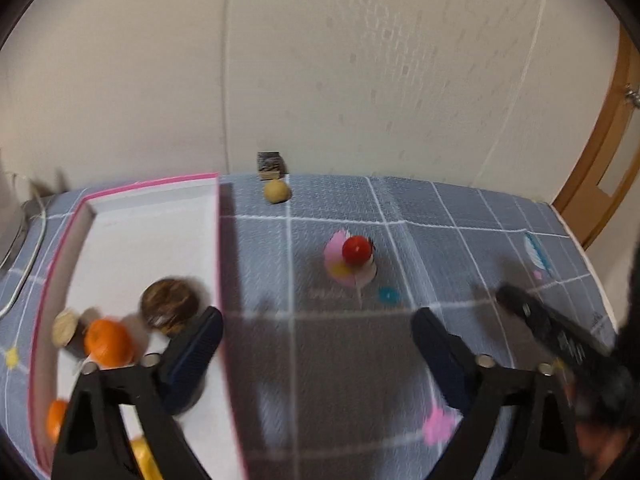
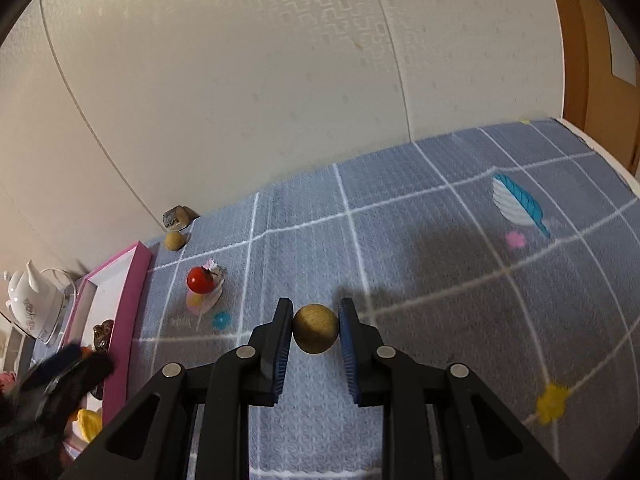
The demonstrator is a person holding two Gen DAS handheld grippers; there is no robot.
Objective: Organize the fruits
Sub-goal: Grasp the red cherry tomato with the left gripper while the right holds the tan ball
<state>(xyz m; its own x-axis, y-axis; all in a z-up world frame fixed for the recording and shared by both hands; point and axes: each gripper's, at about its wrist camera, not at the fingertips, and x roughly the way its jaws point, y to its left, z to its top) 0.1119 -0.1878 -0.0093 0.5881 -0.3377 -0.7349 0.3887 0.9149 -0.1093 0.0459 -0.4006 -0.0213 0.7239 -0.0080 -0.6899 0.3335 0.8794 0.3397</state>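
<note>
A pink-rimmed white box sits at the left of the blue checked cloth. It holds an orange, a brown fruit, a tan one and more at the bottom. My left gripper is open and empty over the box's right wall. A red tomato and a tan ball lie on the cloth. My right gripper is shut on another tan ball just above the cloth. The box, tomato and far ball show at its left.
A small dark cube stands against the wall at the back. A white teapot sits left of the box. The right gripper's body shows at the right of the left wrist view. The cloth's right edge meets a wooden door frame.
</note>
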